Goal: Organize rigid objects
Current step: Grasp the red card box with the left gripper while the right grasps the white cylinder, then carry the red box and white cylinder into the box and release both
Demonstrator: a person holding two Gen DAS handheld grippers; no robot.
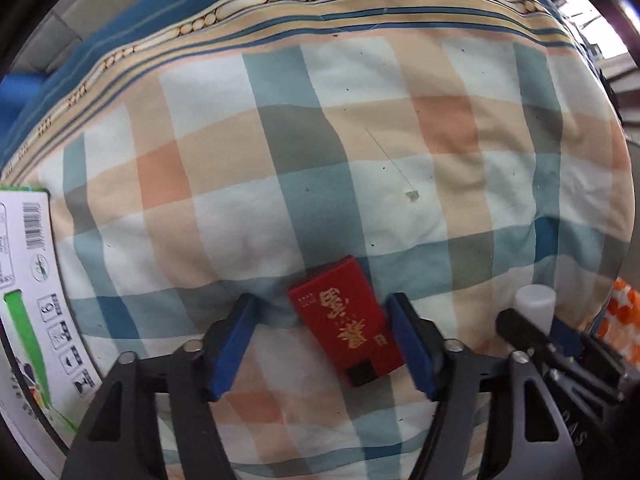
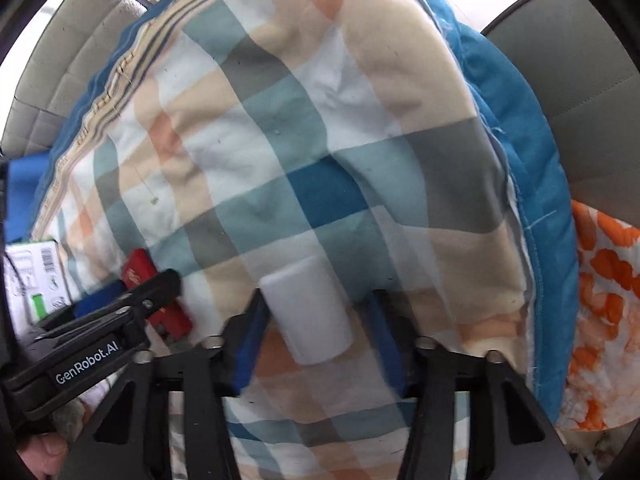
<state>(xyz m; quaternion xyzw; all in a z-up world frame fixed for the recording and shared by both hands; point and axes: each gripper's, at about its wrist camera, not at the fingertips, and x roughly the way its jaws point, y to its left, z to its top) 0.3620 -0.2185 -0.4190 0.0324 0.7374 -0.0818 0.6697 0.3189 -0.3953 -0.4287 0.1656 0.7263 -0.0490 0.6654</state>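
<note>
A red box [image 1: 346, 320] with gold characters lies flat on the checked quilt [image 1: 320, 140]. It sits between the blue pads of my left gripper [image 1: 322, 300], which points down at it. The right pad is at the box's edge and the left pad [image 1: 232, 344] stands a little off it. A white cylinder [image 2: 308, 312] lies on the quilt between the blue pads of my right gripper [image 2: 316, 296]. The left pad is against it and a strip of quilt shows at the right pad [image 2: 384, 340]. The two grippers are side by side, each seen in the other's view.
A white carton [image 1: 28, 280] with a barcode and green print lies at the quilt's left edge. An orange-and-white flowered cloth [image 2: 600, 300] lies to the right. Grey cushions [image 2: 580, 80] lie beyond the quilt. A person's thumb [image 2: 44, 452] shows at the lower left.
</note>
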